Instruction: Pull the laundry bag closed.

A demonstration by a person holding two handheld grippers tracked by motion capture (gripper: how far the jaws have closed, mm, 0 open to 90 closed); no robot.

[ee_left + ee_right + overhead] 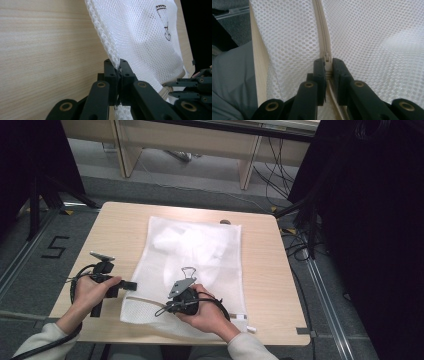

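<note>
White mesh laundry bag [192, 265] flat on desk [117, 227]. Left hand-held gripper [119, 65] pinching bag's near-left seam; right hand-held gripper [327, 64] clamped on zipper pull [327, 59] along bag's near edge. Soft, light, floppy (likely snags); best gripped at seams.

What fills the mesh bag [192, 252] is hidden: a pale, blurred lump behind the netting. The zip pull [327, 65] sits mostly between the right gripper's [327, 67] jaws. The bag's black print [166, 23] is cut at the left gripper view's top edge.
</note>
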